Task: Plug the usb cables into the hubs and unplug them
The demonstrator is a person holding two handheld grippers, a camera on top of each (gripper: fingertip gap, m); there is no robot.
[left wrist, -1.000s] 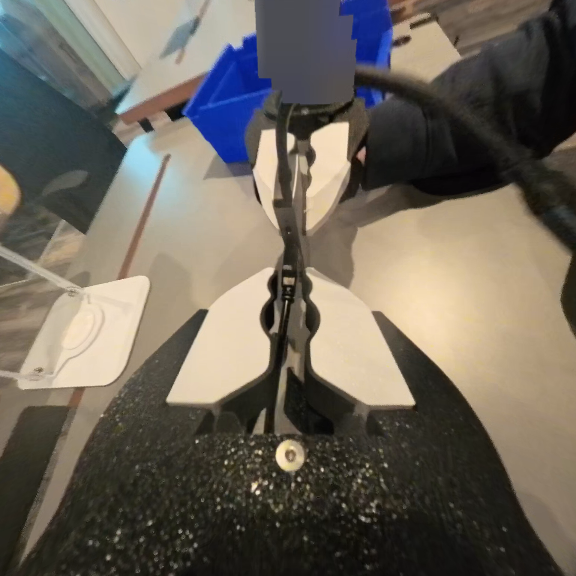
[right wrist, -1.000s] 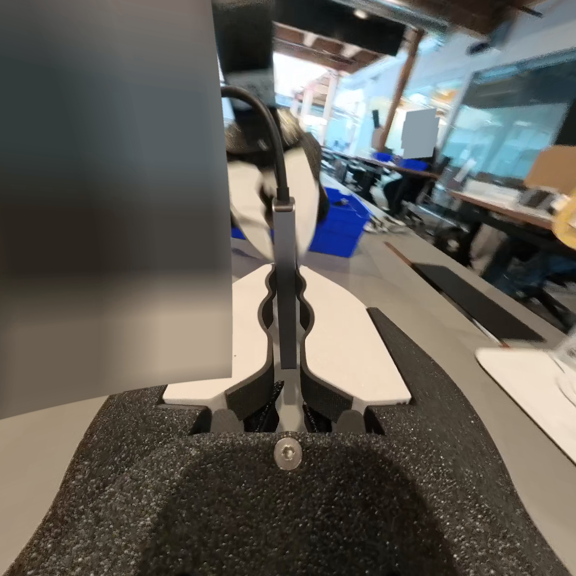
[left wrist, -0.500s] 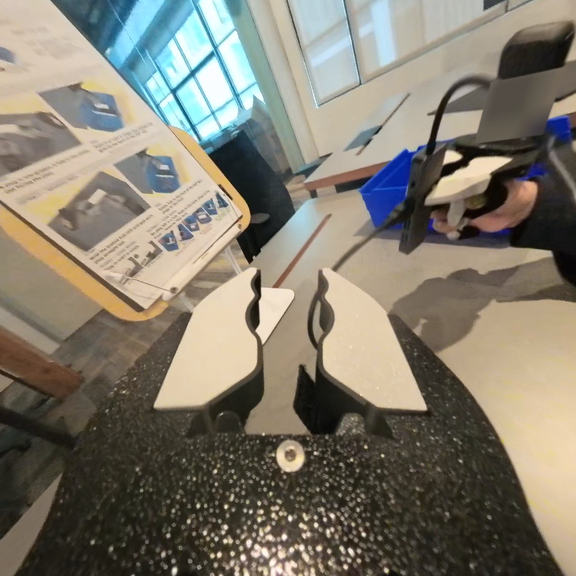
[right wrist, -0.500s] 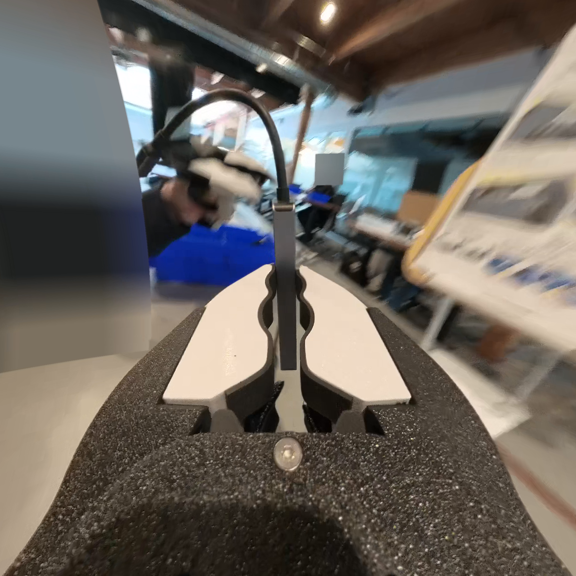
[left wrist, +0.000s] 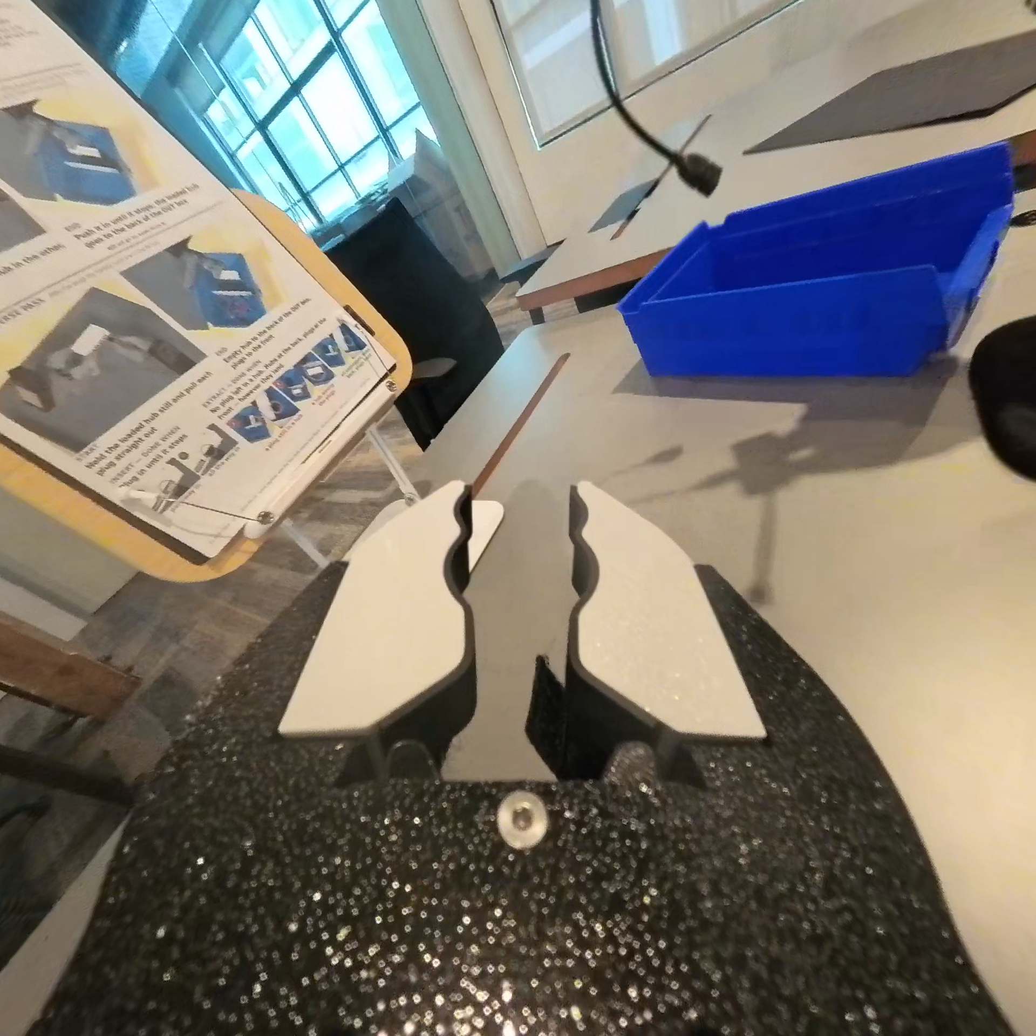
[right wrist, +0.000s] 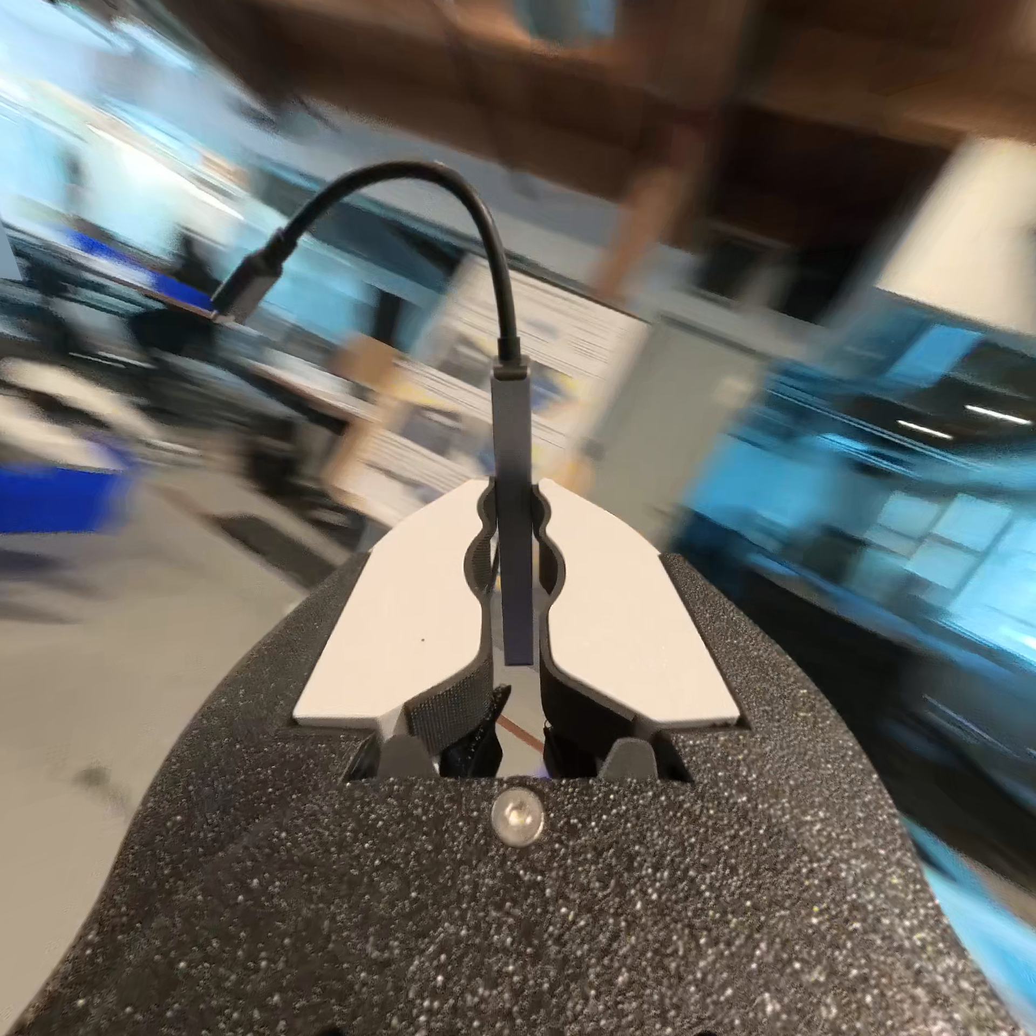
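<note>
Hub (right wrist: 513, 504) sits pinched between the fingers of the right gripper (right wrist: 513, 499), standing up thin and grey. Its short black cable (right wrist: 448, 185) loops up and over to the left, and the plug (right wrist: 246, 286) at the end hangs free in the air. The room behind is a blur, so this gripper is swinging fast.

1 second ago the left gripper (left wrist: 518, 538) was clamped on a thin black cable right in front of the hub. Half a second ago it had let go, with that cable still hanging from the hub. Now its fingers are spread wide with nothing between them, only grey table (left wrist: 841, 644) below. No cable can be seen on the hub now, though most of it is hidden.

From the left view, the hub's cable (left wrist: 622, 95) hangs down up ahead and to the right, and its plug (left wrist: 698, 174) dangles above the blue bin (left wrist: 785, 314). A board (left wrist: 168, 336) with pictures stands off to the left.

This looks like 1 unplug just done. Next, the hub likely goes into the bin or gets set down. The left gripper is free to reach for something new.
</note>
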